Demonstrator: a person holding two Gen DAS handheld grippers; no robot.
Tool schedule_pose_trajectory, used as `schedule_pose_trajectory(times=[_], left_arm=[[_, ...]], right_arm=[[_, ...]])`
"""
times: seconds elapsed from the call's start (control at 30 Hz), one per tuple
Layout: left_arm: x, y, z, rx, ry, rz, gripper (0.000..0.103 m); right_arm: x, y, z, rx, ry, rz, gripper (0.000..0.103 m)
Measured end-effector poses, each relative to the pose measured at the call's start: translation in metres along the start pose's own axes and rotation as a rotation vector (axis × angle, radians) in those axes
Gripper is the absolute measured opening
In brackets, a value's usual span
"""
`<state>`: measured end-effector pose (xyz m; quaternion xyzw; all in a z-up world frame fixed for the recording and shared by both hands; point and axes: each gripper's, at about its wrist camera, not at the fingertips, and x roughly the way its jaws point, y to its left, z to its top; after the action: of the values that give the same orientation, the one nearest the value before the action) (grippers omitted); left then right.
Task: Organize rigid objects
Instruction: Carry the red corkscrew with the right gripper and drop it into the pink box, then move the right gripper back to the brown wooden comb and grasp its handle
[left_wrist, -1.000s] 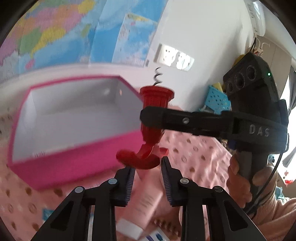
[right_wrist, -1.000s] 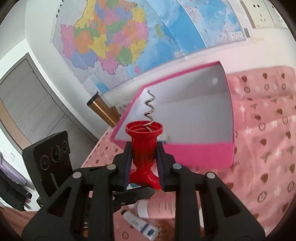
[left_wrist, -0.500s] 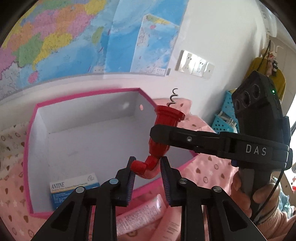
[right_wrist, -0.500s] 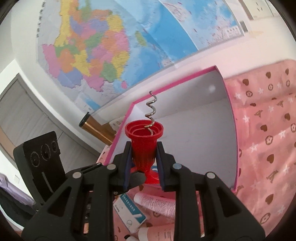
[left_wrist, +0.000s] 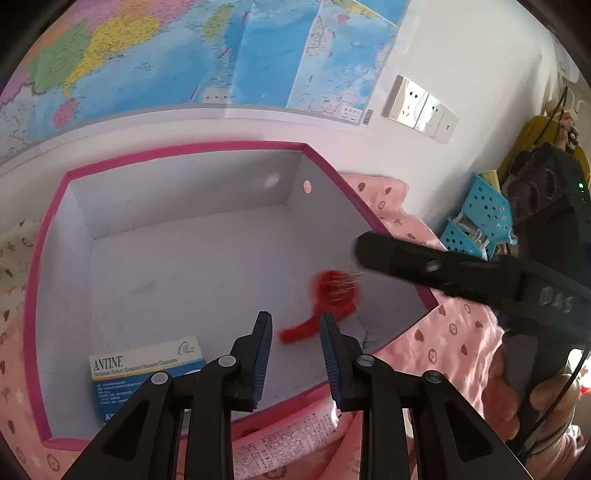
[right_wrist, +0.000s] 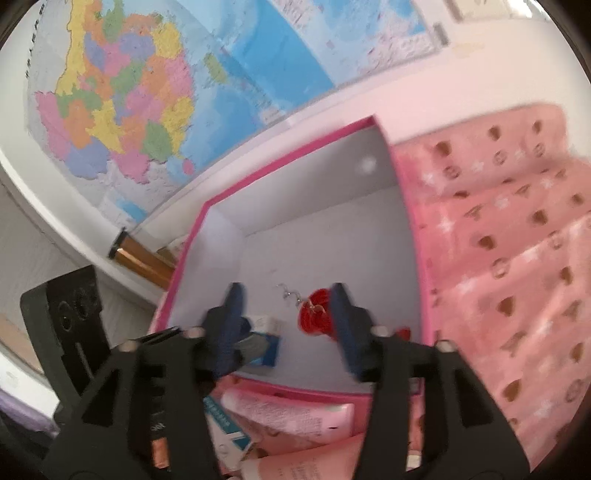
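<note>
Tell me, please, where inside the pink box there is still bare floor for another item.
The pink box is bare across its back and left floor, between the far wall and the ANTINE carton. The near right corner is crowded: the red corkscrew lies there under the opening right gripper.

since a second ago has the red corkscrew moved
Yes. The red corkscrew has dropped from the opening right hand-held gripper into the pink box.

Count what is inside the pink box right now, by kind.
Red corkscrew (blurred): 1
ANTINE carton: 1
Total inside the pink box: 2
</note>
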<state>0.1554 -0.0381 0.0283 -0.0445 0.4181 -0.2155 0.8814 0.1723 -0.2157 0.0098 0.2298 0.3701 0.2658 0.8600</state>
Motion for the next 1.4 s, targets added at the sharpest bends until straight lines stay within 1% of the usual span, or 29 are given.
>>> schedule_pose_trajectory(times=[0.17,0.27,0.33,0.5,0.73,0.87,0.97,1.07,1.2,1.3,1.4], left_arm=[[-0.011,-0.002,-0.007,0.009,-0.021,0.021,0.027],[-0.019,-0.005,-0.011,0.022,-0.042,0.034,0.03],[-0.024,-0.009,-0.012,0.034,-0.06,0.037,0.034],[-0.037,-0.016,-0.02,0.052,-0.099,0.026,0.039],[-0.064,-0.026,-0.039,0.075,-0.158,-0.023,0.049],[-0.075,-0.035,-0.056,0.096,-0.174,-0.043,0.05],[-0.075,-0.043,-0.07,0.113,-0.159,-0.052,0.05],[-0.068,-0.052,-0.087,0.124,-0.116,-0.075,0.05],[-0.058,-0.064,-0.106,0.153,-0.063,-0.099,0.05],[-0.048,-0.069,-0.116,0.146,-0.019,-0.136,0.05],[-0.039,-0.077,-0.125,0.153,0.014,-0.143,0.05]], right_arm=[[-0.017,-0.005,-0.001,-0.022,-0.039,-0.002,0.064],[-0.027,-0.005,-0.006,-0.059,-0.054,-0.016,0.064],[-0.033,-0.004,-0.01,-0.09,-0.059,-0.029,0.064],[-0.042,-0.01,-0.023,-0.123,-0.045,-0.042,0.064],[-0.065,-0.015,-0.046,-0.165,-0.059,-0.039,0.064],[-0.077,-0.022,-0.063,-0.181,-0.048,-0.04,0.064],[-0.08,-0.03,-0.078,-0.189,-0.014,-0.059,0.064],[-0.081,-0.041,-0.093,-0.183,0.022,-0.08,0.064],[-0.081,-0.06,-0.112,-0.136,0.071,-0.095,0.064],[-0.08,-0.07,-0.122,-0.111,0.089,-0.103,0.064],[-0.076,-0.075,-0.129,-0.104,0.11,-0.108,0.064]])
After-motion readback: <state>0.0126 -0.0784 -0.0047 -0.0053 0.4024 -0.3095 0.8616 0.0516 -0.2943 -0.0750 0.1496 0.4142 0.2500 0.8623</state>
